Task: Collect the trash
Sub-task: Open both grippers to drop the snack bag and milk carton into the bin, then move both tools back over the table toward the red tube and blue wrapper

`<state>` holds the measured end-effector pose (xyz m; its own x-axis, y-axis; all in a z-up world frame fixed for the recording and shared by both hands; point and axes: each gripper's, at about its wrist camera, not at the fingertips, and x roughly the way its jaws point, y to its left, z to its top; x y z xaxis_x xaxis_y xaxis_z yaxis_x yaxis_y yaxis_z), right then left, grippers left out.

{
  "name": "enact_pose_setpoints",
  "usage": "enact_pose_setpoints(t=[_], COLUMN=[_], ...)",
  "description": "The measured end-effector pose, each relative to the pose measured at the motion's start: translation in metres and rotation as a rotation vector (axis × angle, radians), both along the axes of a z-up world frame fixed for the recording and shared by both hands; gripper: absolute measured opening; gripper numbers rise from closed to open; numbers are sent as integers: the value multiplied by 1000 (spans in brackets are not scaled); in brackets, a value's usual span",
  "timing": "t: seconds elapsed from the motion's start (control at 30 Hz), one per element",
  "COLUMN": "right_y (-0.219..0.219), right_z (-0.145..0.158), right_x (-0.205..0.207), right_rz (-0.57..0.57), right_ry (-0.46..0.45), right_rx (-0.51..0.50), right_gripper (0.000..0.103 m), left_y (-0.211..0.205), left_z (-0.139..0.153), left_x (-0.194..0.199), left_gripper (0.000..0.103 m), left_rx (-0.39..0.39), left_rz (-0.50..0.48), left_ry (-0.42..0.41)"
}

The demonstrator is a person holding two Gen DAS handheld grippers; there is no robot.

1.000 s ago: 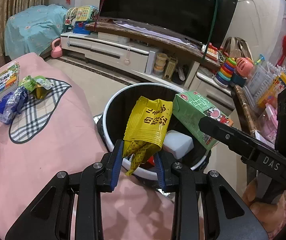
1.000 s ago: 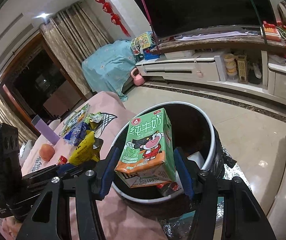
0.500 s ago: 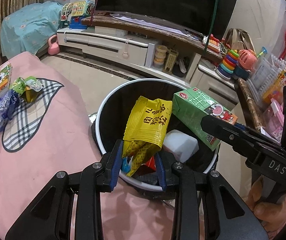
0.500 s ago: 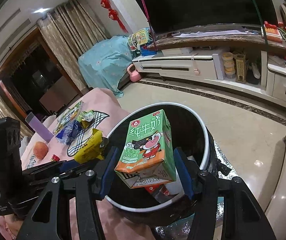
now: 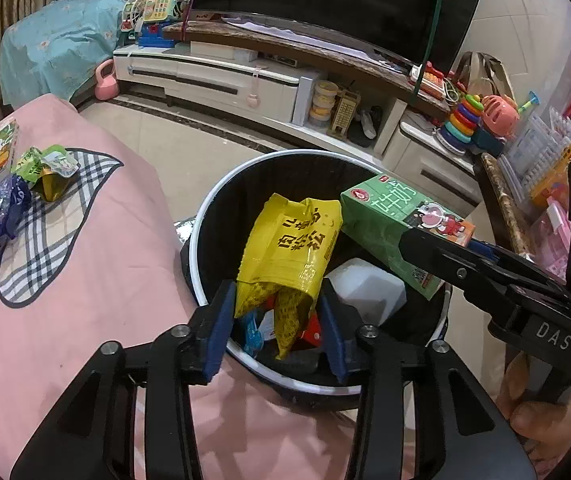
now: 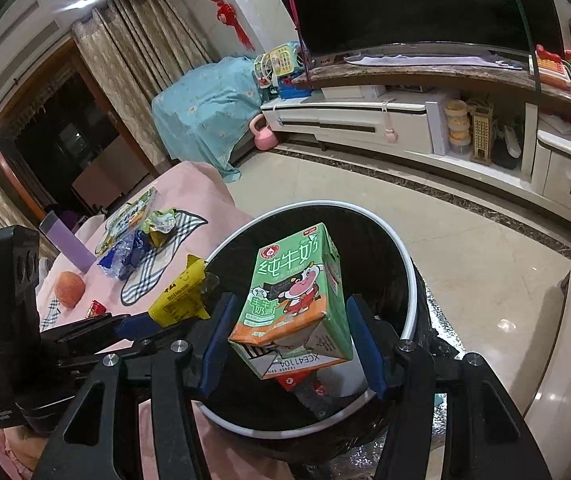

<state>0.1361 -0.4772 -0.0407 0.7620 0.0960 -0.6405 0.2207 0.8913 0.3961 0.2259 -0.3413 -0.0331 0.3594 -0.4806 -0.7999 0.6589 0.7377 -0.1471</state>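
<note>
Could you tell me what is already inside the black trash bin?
Inside the trash bin a white block and red and blue scraps show; the held yellow wrapper and milk carton cover the rest.

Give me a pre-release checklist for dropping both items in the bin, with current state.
1. yellow snack bag over the bin opening: ok, it hangs inside the white rim.
2. left gripper grip: not ok, the pads look spread wider than the bag's tail; it may already be slipping.
3. green milk carton over the opening: ok.
4. right gripper grip: cannot tell, there are small gaps at both pads.
5. Room in the bin: ok, the white container and wrappers sit low.
6. Grippers clear of each other: ok, apart.
</note>
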Motion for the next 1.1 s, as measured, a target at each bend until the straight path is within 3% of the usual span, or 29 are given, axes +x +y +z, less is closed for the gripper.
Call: enact_pose_setpoints(t=[0.2,0.4,0.77,1.1], right_y=[-5,-10,-6,42], right_z=[0,2,8,20], right_x=[5,3,-9,-16], right_rz=[-2,-26,-56,-7], right_ry=[6,-3,-33,-84], right_rx=[12,35,59,55], right_gripper=[59,60,65,84], left_y=[0,6,30,109], left_z=[0,2,2,-5], left_x=[1,0,-12,-27], left_gripper=[59,67,68,68], left_rx=[-6,-16,-36,-73], left_rz=[-4,-7,9,150], left_ry=[6,3,-5,-2])
